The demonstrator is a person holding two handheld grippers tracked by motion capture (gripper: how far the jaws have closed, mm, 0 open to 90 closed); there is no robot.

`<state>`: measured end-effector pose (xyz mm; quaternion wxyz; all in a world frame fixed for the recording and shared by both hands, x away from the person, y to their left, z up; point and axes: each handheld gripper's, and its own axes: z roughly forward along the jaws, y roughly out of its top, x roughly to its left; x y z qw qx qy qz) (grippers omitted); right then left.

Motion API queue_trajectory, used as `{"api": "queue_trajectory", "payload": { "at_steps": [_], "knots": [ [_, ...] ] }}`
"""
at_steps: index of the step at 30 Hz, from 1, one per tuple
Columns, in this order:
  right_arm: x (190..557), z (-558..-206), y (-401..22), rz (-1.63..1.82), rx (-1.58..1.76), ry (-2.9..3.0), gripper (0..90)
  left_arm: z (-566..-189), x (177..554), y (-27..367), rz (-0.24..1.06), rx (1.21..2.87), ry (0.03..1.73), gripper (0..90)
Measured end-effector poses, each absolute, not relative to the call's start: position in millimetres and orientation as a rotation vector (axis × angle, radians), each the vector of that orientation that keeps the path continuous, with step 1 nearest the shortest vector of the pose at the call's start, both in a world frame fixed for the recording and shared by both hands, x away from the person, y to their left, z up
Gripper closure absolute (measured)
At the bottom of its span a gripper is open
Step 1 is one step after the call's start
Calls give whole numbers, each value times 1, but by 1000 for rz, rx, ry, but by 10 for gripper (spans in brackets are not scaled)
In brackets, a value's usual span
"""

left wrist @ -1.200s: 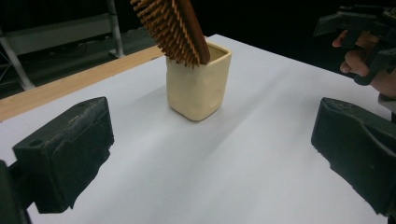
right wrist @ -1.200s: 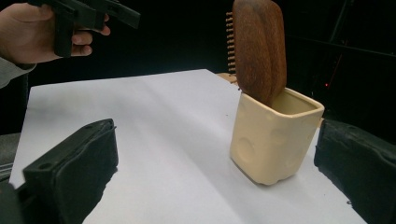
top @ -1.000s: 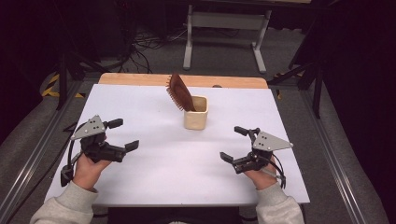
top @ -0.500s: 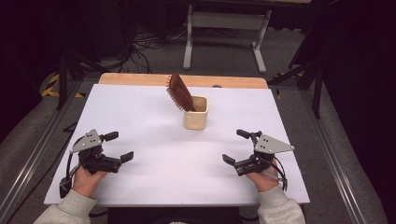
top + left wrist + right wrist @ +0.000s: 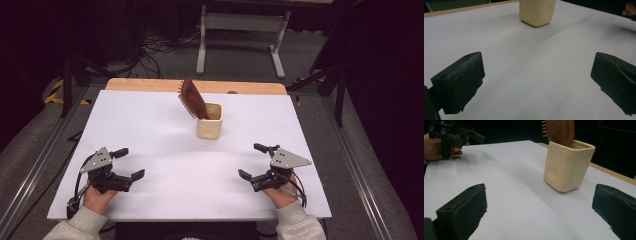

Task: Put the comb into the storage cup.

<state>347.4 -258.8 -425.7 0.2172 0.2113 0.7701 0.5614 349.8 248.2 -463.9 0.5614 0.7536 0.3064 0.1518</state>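
Note:
A cream square cup (image 5: 209, 127) stands upright at the back middle of the white table (image 5: 150, 125). A brown hairbrush (image 5: 192, 100) sits in it, head up and leaning left. My left gripper (image 5: 131, 162) rests low at the front left, open and holding nothing. My right gripper (image 5: 250, 160) is at the front right, also open and holding nothing. In the left gripper view the cup (image 5: 537, 12) lies far beyond the spread jaws of that gripper (image 5: 537, 82). In the right gripper view the cup (image 5: 566, 165) and brush (image 5: 560, 130) stand ahead of that gripper (image 5: 539, 212), to the right.
A wooden strip (image 5: 200, 86) runs along the table's far edge. Behind it on the floor are a grey metal stand (image 5: 240, 30) and cables. Metal rails (image 5: 345, 150) flank the table. The other hand's gripper (image 5: 456, 135) shows far off in the right gripper view.
My left gripper has drawn back toward the near edge and sunk lower. The right gripper has shifted only slightly nearer. Cup and brush have not moved.

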Motion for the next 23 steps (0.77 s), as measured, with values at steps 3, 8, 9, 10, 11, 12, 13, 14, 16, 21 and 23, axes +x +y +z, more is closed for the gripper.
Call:
{"api": "queue_trajectory", "payload": {
  "at_steps": [3,8,9,10,11,12,13,14,16,21,23],
  "knots": [
    [347,-429,-261,1572,605,2121,3,-464,350,248,361,1769,738,1],
    [348,-431,-262,1574,621,2123,2,-463,350,250,374,1763,730,1],
    [348,-432,-261,1569,618,2124,2,-463,350,251,378,1764,730,1],
    [348,-432,-261,1567,617,2127,2,-463,350,251,386,1765,729,1],
    [348,-432,-261,1569,617,2129,2,-463,350,252,392,1759,724,1],
    [348,-432,-261,1568,615,2129,2,-462,350,253,413,1759,712,1],
    [349,-432,-261,1568,615,2133,2,-462,349,252,407,1748,717,1],
    [349,-432,-261,1563,617,2136,2,-462,349,253,407,1745,718,1],
    [349,-433,-261,1565,621,2136,2,-463,351,253,391,1743,733,1],
    [349,-432,-262,1572,625,2129,2,-463,352,255,350,1739,769,1],
    [349,-432,-262,1568,630,2128,2,-462,351,255,341,1738,773,1]
  ]
}}
